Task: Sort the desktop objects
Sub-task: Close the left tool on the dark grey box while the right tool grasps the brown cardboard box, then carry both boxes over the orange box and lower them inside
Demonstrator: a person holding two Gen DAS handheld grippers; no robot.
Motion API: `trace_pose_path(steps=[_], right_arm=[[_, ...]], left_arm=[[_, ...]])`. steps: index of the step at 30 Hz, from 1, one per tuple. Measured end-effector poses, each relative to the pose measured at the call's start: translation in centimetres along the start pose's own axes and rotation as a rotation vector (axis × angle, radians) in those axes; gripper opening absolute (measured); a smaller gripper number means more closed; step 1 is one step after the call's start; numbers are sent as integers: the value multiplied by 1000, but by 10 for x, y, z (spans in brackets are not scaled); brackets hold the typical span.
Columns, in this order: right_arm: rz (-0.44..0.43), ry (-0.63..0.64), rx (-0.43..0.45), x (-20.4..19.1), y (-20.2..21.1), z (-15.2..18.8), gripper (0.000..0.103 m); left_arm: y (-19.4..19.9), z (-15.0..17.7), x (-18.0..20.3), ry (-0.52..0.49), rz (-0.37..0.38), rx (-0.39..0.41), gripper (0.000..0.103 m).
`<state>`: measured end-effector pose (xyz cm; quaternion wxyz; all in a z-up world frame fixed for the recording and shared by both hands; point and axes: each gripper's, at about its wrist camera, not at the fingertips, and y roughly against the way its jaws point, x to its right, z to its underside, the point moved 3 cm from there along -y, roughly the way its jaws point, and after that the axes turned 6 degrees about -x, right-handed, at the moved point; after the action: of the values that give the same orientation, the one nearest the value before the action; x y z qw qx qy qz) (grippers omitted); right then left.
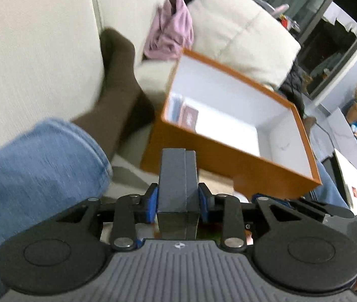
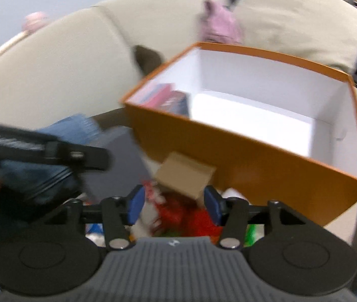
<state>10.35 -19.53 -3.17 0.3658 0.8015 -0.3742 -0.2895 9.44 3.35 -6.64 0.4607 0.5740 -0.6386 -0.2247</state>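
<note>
**Orange box: sorting early, mostly empty**

Orange box (image 2: 249,156) on sofa holds few packets (image 2: 168,98) at its left end. Left gripper (image 1: 177,198) fingers clamp grey box (image 1: 177,183). Right gripper (image 2: 174,201) fingers open around cardboard box (image 2: 184,176); clutter remains below.

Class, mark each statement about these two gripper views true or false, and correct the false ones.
1. The left gripper clamps a grey box. True.
2. The orange box has a black interior. False: it is white.
3. The orange box is completely empty. False: a few flat items lie at one end.
4. A small brown carton sits between the right gripper's fingers. True.
5. Pink cloth lies on the sofa. True.
</note>
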Motion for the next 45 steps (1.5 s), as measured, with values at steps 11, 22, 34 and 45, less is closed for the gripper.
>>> trace_pose_path(steps=[11,22,34,45], right_arm=[[13,-218,-146,3,-54,-22,68],[-18,-125,-128,-5,-46,-22,68],[-199,73,114,-7,38,-63,67],[-122,33,142,64,31,-97,66]], left_arm=[[-3,-10,-13,12,-22,39,37],[11,-6,-12,-11,5,54,37],[65,-42,27,-105,22,212,37],[-10,-96,83,-215,35,131,37]])
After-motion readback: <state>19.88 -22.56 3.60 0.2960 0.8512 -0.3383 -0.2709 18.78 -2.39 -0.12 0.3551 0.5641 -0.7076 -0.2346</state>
